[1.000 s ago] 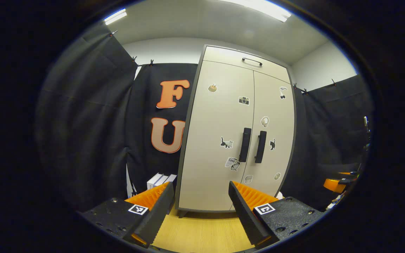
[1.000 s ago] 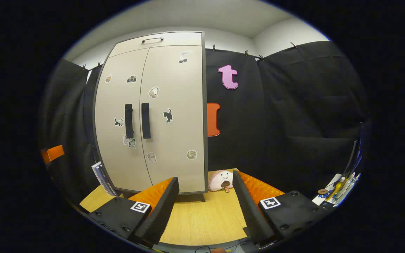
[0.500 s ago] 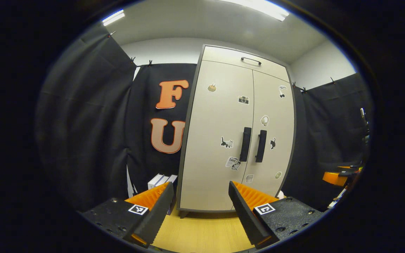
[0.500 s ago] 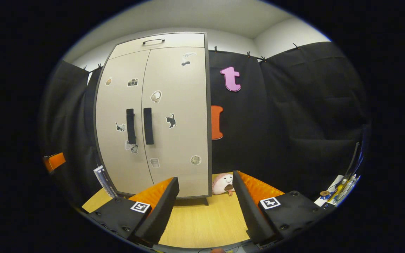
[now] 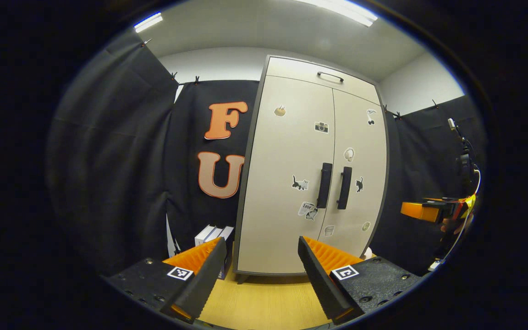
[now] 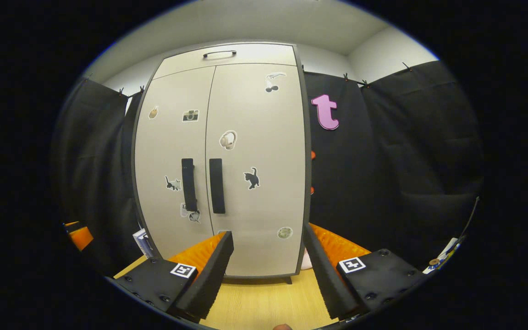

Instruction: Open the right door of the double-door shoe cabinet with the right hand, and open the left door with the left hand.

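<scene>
A beige double-door shoe cabinet [image 5: 287, 183] [image 6: 250, 137] stands upright with both doors closed. Two black vertical handles sit side by side at the middle seam: the left door's handle [image 5: 324, 185] [image 6: 189, 184] and the right door's handle [image 5: 344, 188] [image 6: 217, 185]. Small stickers dot both doors. My left gripper [image 5: 259, 279] is open, well short of the cabinet and low before its left door. My right gripper [image 6: 268, 275] is open too, held low in front of the right door, nothing between its fingers. The right gripper also shows at the right edge of the left gripper view [image 5: 429, 211].
The cabinet stands on a light wooden floor [image 5: 264, 302] [image 6: 264, 302]. White boxes [image 5: 211, 236] lean by its left foot. A pale plush toy [image 6: 306, 261] peeks out at its right foot. Black cloth walls close in on both sides.
The right gripper has moved closer to the cabinet and swung left, so the doors now loom larger and the plush toy is mostly hidden. The left gripper has barely shifted.
</scene>
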`<state>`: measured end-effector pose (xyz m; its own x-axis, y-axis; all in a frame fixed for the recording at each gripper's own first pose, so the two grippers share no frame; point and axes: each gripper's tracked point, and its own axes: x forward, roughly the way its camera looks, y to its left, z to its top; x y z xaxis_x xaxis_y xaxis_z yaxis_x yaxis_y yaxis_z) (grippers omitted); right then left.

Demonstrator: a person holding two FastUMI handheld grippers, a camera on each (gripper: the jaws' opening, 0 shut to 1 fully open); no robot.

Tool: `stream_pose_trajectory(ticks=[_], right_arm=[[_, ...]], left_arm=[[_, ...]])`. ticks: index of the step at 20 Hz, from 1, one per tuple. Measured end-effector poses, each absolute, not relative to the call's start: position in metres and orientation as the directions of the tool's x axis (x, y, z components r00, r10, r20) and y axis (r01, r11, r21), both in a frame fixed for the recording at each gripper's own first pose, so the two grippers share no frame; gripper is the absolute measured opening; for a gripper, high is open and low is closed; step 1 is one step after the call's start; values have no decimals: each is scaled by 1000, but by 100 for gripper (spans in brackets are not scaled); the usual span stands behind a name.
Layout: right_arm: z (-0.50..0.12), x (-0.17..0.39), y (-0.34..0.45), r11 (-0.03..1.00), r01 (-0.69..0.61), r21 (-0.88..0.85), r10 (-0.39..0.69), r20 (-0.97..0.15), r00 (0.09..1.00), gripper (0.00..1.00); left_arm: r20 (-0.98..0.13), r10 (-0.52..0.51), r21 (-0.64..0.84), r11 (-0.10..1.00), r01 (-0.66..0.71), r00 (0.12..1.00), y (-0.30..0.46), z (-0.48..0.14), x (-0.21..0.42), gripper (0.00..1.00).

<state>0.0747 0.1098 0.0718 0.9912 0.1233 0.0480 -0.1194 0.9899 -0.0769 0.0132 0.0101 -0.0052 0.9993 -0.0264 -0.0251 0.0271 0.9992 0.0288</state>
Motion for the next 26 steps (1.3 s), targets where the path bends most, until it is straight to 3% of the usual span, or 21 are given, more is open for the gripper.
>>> stream_pose_trajectory(ticks=[5, 18, 21, 23, 26], right_arm=[[88, 108, 151, 981, -172, -94, 176, 40, 984, 98], [91, 212, 216, 977, -186, -102, 189, 19, 982, 97], [85, 232, 225, 977, -203, -66, 203, -11, 979, 82], [85, 243, 227, 980, -189, -66, 189, -6, 982, 87], [85, 251, 232, 980, -184, -73, 185, -1, 983, 63]], left_arm=[[-19, -3, 29, 1000, 3, 1000, 24, -4, 15, 95], [-46, 34, 61, 998, -31, 998, 42, -17, 22, 95], [-49, 47, 65, 997, -43, 998, 46, -20, 25, 95], [-52, 53, 60, 997, -50, 997, 48, -22, 26, 94], [-52, 68, 58, 996, -65, 996, 56, -21, 27, 95]])
